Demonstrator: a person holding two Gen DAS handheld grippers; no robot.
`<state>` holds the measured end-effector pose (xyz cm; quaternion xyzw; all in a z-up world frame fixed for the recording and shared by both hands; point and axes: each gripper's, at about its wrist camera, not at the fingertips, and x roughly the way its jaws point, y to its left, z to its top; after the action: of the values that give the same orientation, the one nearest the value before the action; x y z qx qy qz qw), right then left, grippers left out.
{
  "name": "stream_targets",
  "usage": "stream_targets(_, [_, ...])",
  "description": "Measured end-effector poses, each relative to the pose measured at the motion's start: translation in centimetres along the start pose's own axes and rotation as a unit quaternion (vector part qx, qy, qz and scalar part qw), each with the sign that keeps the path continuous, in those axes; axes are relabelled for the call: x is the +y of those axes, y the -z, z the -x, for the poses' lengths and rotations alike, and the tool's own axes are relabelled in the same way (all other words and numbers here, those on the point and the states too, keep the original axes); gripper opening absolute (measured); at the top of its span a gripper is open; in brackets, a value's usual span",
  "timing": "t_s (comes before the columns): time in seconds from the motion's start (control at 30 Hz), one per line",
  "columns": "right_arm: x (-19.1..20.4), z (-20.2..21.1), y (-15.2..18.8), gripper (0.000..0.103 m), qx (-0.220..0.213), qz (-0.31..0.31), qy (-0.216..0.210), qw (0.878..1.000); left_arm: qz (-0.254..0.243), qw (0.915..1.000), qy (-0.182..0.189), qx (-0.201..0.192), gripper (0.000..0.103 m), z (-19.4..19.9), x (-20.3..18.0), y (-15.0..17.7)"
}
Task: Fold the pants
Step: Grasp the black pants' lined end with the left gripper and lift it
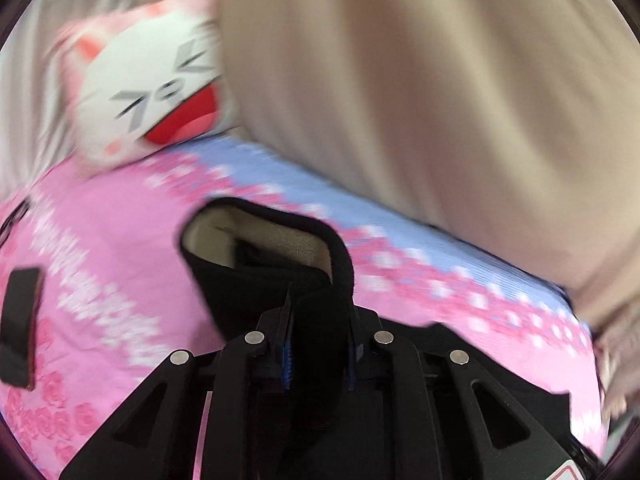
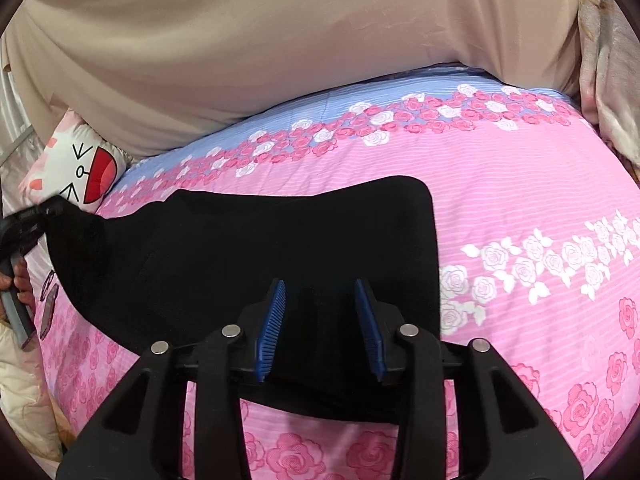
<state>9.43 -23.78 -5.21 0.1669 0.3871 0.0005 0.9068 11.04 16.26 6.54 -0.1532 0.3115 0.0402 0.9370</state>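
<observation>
Two hand-held grippers: left (image 1: pixel 320 312) apparently pinching black pants (image 2: pixel 260 240).

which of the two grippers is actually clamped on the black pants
The left gripper: its blue pads pinch a lifted fold of the black fleece-lined pants. The right gripper stands open, pads apart.

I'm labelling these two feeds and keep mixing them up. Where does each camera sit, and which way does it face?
Left wrist: on the left gripper, angled down at the bed, jaws clamped on the black pants; no hand shows.
Right wrist: on the right gripper, angled down over the pants, jaws apart; the person's hand at far left.
Shared: pants, pink floral bedspread, cat pillow, beige quilt.
</observation>
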Motion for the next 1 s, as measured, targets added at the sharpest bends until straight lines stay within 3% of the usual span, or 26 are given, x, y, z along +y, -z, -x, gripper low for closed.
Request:
stream_targets(0.13, [-1.0, 0.6, 0.2, 0.036, -0.004, -0.007, -0.002, 1.0, -0.071, 0.9957, 0.057, 0.015, 0.016, 0.0, -7.9, 1.7])
stream_targets(0.27, [-2.3, 1.4, 0.5, 0.036, -0.011, -0.014, -0.001, 1.0, -0.111, 0.9892, 0.083, 0.047, 0.016, -1.5, -13.0, 4.4])
stream_targets(0.47, [-4.4, 2.2, 0.8, 0.037, -0.018, -0.03, 0.0, 0.999, -0.153, 0.9787, 0.092, 0.1, 0.016, -4.0, -17.7, 8.4])
stream_targets(0.63, [-5.8, 2.1, 1.1, 0.037, -0.017, -0.044, -0.006, 0.999, -0.181, 0.9731, 0.092, 0.109, 0.016, -3.8, -20.3, 10.7])
stream_targets(0.73, [-6.5, 2.2, 1.3, 0.037, -0.02, -0.049, -0.009, 0.999, -0.194, 0.9685, 0.116, 0.104, 0.016, -2.5, -22.4, 11.1])
stream_targets(0.87, [-7.6, 2.6, 1.4, 0.037, -0.026, -0.063, -0.011, 0.998, -0.224, 0.9555, 0.159, 0.108, 0.016, -0.8, -26.0, 12.3])
stream_targets(1.0, [-8.5, 3.3, 1.6, 0.037, -0.03, -0.067, -0.008, 0.997, -0.258, 0.9403, 0.179, 0.131, 0.016, -0.9, -29.6, 15.3])
